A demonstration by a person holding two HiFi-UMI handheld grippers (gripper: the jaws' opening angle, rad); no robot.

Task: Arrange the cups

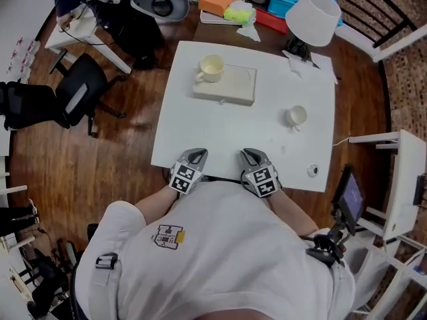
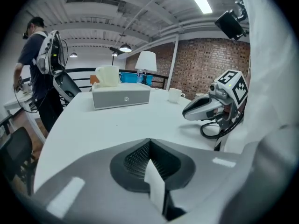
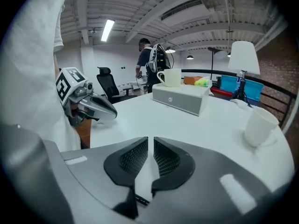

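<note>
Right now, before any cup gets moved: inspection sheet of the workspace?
Surface: white table, no spills seen.
Job's things: one cup on a flat box, far left; second cup on the table, right.
Clutter: lamp and papers at the far right corner; small round thing near the right edge.
Grippers: left gripper shut, empty; right gripper narrow gap, empty; both at the near edge.
Cables: black cord between the grippers; white cable off the table's right edge.
Surroundings: office chair left, person beyond it, wood floor.
</note>
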